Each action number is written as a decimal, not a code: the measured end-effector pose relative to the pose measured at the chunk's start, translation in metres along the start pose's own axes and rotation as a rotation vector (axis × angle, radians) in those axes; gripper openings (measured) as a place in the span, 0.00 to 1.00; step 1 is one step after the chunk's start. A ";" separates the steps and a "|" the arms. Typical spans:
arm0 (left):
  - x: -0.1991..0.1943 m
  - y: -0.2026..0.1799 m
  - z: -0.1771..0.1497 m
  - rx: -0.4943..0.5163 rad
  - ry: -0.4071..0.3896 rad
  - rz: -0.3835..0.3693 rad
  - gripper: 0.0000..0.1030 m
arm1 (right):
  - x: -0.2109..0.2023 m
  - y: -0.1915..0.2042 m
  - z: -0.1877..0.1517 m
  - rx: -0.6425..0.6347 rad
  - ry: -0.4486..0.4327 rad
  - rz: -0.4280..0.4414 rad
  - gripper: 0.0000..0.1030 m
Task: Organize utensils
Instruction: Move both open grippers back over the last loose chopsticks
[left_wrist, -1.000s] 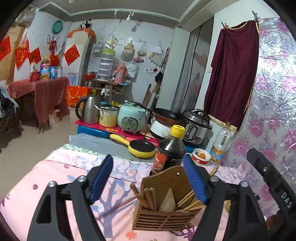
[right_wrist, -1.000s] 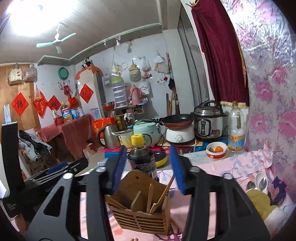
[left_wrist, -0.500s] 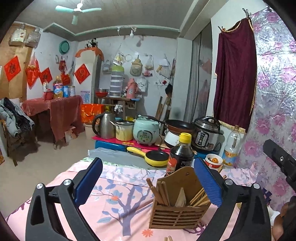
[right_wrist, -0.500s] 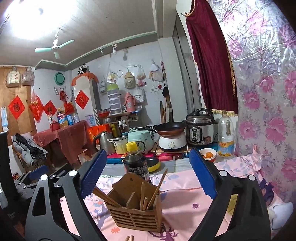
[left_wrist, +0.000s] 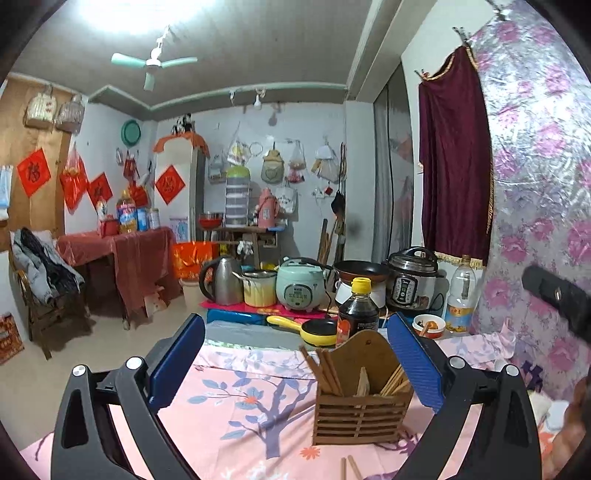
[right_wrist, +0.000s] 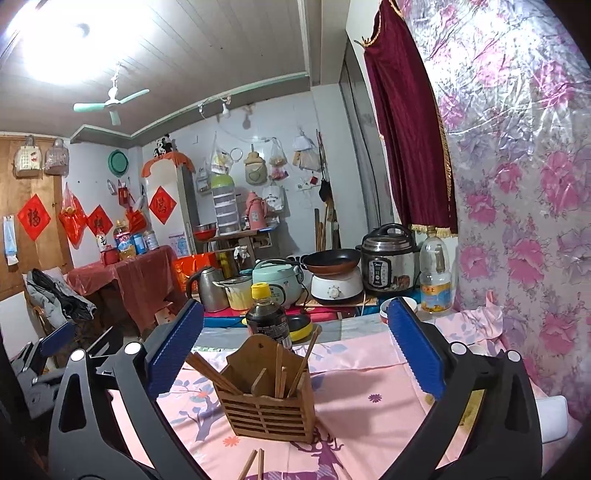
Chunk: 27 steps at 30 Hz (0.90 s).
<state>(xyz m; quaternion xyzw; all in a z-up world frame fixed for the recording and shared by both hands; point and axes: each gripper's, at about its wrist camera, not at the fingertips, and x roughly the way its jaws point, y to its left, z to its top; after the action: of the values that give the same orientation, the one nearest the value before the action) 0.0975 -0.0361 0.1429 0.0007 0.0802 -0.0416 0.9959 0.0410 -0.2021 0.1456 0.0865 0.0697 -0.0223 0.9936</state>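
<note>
Both grippers' fingers (left_wrist: 177, 360) have just opened wide, empty. Loose wooden chopsticks (right_wrist: 253, 463) lie near the slatted wooden holder (right_wrist: 267, 410); a careless reach could topple it.

Pink floral cloth (right_wrist: 369, 387), brown slatted holder (right_wrist: 266, 413)

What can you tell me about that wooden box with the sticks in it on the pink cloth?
The wooden holder looks like brown slatted wood with a taller arched back bearing a small hole. It stands upright on the pink flowered cloth, with several chopsticks leaning inside. A dark sauce bottle stands behind it. Neither gripper touches it.
</note>
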 end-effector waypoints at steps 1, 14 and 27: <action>-0.004 0.001 -0.006 0.009 -0.009 0.005 0.94 | -0.003 -0.001 -0.001 0.006 0.004 0.003 0.94; 0.026 0.042 -0.076 -0.006 0.269 0.069 0.94 | 0.014 -0.024 -0.114 -0.078 0.319 -0.063 0.94; 0.073 0.084 -0.132 -0.163 0.648 -0.012 0.94 | 0.050 -0.033 -0.156 -0.018 0.618 -0.044 0.94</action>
<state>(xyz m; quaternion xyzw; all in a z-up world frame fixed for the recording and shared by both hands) 0.1554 0.0425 0.0003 -0.0661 0.3958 -0.0387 0.9151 0.0674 -0.2085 -0.0193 0.0788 0.3705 -0.0158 0.9253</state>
